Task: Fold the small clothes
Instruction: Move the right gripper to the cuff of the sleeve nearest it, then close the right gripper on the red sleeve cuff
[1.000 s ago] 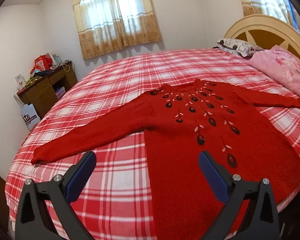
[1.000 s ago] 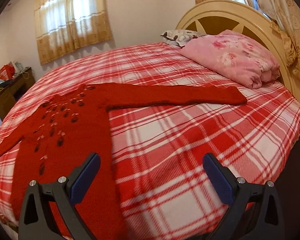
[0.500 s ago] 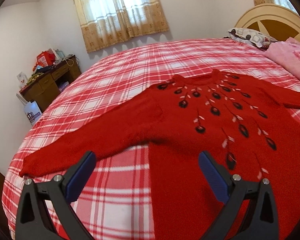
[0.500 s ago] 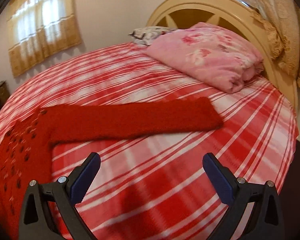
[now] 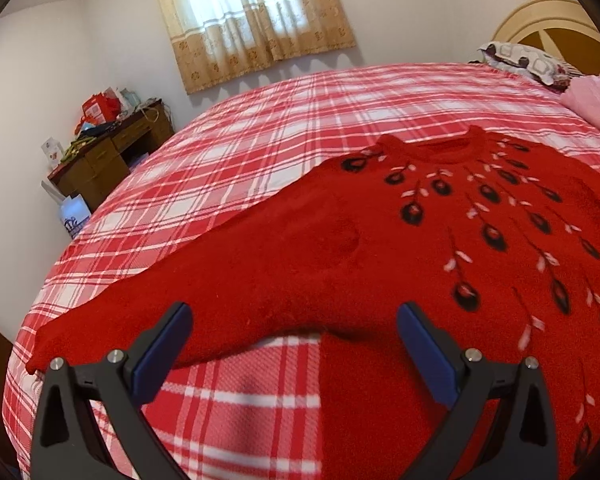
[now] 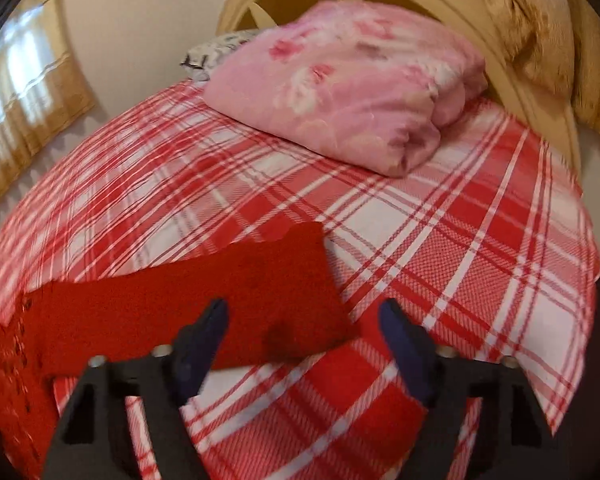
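No fold is made yet: the red sweater [image 5: 380, 264] lies spread flat on the bed [image 5: 240, 152], left hand-held gripper [image 5: 294, 344] wide, right hand-held gripper [image 6: 302, 340] closing, empty, over the sleeve cuff [image 6: 284, 292].

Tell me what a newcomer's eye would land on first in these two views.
The red sweater spread flat across the red plaid bedspread, dark leaf motifs fanning from its collar. Next, the pink folded quilt against the cream headboard. The right tool is closing over a sleeve end, not yet pinching it.
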The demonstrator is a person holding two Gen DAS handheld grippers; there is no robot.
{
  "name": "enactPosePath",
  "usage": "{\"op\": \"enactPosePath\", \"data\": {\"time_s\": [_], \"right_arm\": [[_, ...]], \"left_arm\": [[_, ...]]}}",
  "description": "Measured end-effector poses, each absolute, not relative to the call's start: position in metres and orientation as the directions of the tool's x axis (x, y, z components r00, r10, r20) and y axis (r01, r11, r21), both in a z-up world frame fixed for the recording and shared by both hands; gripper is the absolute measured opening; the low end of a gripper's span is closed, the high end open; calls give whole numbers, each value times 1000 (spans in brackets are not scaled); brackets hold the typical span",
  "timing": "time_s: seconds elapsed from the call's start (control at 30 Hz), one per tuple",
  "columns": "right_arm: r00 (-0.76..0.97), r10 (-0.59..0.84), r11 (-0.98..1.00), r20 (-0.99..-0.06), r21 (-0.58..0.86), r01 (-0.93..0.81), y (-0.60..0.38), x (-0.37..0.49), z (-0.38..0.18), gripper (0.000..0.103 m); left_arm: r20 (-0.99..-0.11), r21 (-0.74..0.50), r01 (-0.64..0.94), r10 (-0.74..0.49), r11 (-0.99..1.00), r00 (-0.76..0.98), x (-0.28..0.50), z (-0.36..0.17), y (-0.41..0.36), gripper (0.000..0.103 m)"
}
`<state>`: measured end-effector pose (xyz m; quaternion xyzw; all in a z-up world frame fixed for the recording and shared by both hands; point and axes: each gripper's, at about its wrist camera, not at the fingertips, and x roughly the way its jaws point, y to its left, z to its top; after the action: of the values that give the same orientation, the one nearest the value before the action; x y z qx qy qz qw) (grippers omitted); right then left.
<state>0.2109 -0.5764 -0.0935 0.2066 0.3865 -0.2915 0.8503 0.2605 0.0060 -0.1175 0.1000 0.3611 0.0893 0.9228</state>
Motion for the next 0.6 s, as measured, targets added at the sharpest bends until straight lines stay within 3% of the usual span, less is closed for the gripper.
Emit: {"op": "enactPosePath", "data": {"time_s": [0.3,0.4,0.47,0.6], "right_arm": [[485,-291,739,-825,127,661,-603,238,-112,56],[484,-276,767,-831,113,632,-596,246,-115,37],[469,-289,773,-835,86,629,-592,251,-117,17],[475,-282,779,-834,90,621,-587,254,-113,9]], "left_arm": [[-664,241,-143,270,960,697,279,-128,22,103],[-670,237,-152,275,960,690,282,-130,26,103],[-669,235,-154,275,960,691,284,-130,28,103],[-664,236,-163,282,958,692,286,-128,33,103]]}}
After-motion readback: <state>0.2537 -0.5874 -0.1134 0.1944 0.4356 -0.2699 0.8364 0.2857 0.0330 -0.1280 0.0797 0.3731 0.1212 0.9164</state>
